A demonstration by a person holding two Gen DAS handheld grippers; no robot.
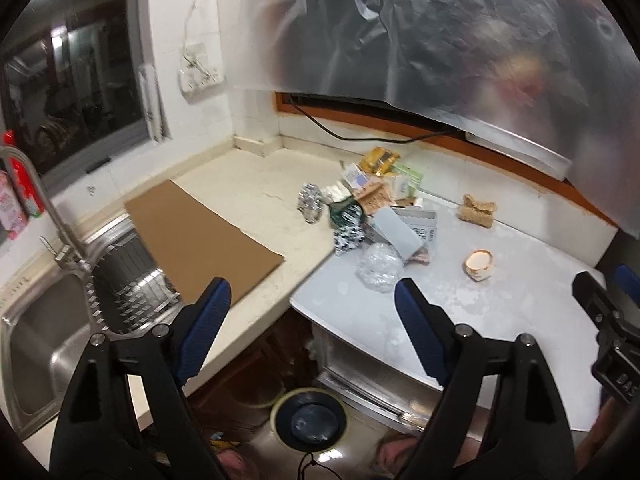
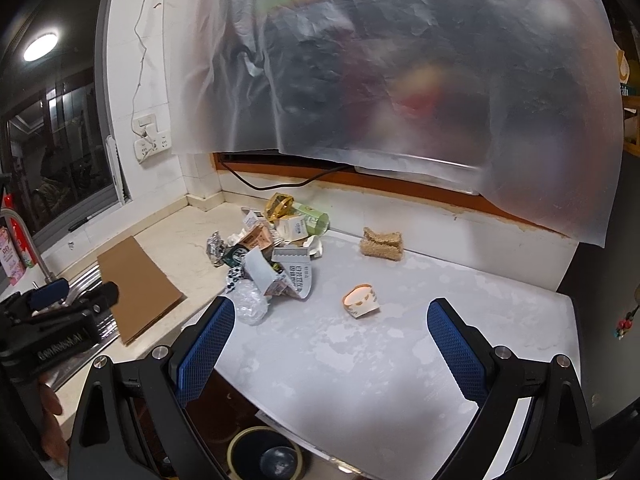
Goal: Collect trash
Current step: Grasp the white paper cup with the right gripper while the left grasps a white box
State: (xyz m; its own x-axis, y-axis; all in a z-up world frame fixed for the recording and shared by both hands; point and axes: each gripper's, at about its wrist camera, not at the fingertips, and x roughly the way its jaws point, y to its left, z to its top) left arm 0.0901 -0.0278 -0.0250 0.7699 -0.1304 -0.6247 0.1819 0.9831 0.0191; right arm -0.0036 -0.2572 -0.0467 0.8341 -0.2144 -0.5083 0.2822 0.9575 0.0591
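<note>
trash heap ahead, both tongs empty

the trash pile point(image 1: 372, 208) sits at the inner corner of the surface point(image 2: 360, 360), where the cream stone meets the pale grey top: crumpled foil, torn cartons, a yellow wrapper, a green box. a clear crumpled plastic wad point(image 1: 378, 270) lies at its near edge, and a tipped paper cup point(image 2: 361, 301) lies apart on the grey side, with a straw-coloured bundle point(image 2: 381, 245) further back by the wall.

from the left tongs point(image 1: 310, 294) the plastic wad is just ahead, toward the right finger, so this hand looks nearer the heap. from the right tongs point(image 2: 330, 322) the cup lies straight ahead between the fingers, its mouth turned sideways, and the pile is up to the left.

both tongs stand wide apart with nothing between the pads. a round bin point(image 1: 308, 418) waits on the floor below the edge. a cardboard sheet point(image 1: 200, 236) lies left of the heap, beside the sink point(image 1: 36, 344).
</note>
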